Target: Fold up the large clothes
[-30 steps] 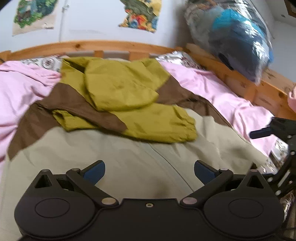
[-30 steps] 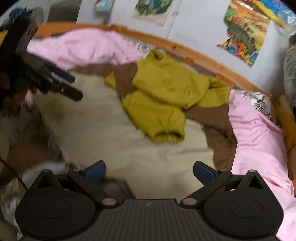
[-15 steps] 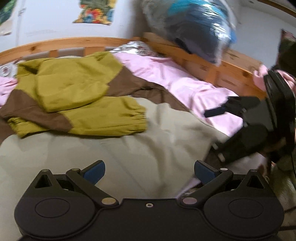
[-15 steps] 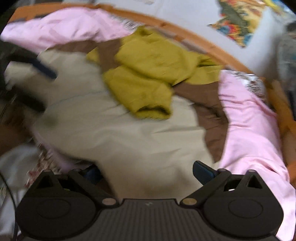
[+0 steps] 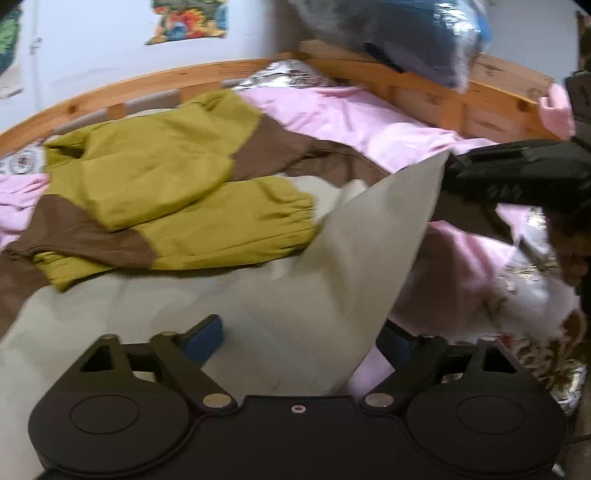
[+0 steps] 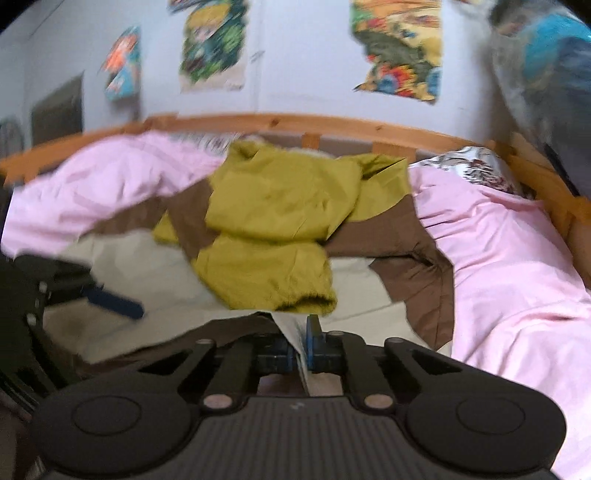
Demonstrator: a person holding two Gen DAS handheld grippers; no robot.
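Note:
A large jacket (image 5: pixel 221 229) in olive, brown and beige lies spread on the bed, its olive sleeves (image 6: pixel 269 206) folded across the chest. My right gripper (image 6: pixel 301 350) is shut on the beige hem (image 6: pixel 291 326). In the left wrist view it (image 5: pixel 454 173) holds that corner up as a raised beige flap (image 5: pixel 369 251). My left gripper (image 5: pixel 301 339) sits low at the hem, jaws closing with the beige cloth between them. Its right pad is half hidden under the flap. One of its blue fingers (image 6: pixel 114 301) shows at the left of the right wrist view.
Pink bedding (image 6: pixel 517 258) surrounds the jacket. A wooden bed frame (image 5: pixel 155 81) runs behind it along a wall with posters (image 6: pixel 402 48). A plastic-wrapped bundle (image 5: pixel 406 33) rests on the frame at the right. Patterned silver fabric (image 5: pixel 546 354) hangs at the near right edge.
My right gripper has shut on the beige hem and raised its corner. My left gripper has slid right along the hem, and its jaws stand narrower.

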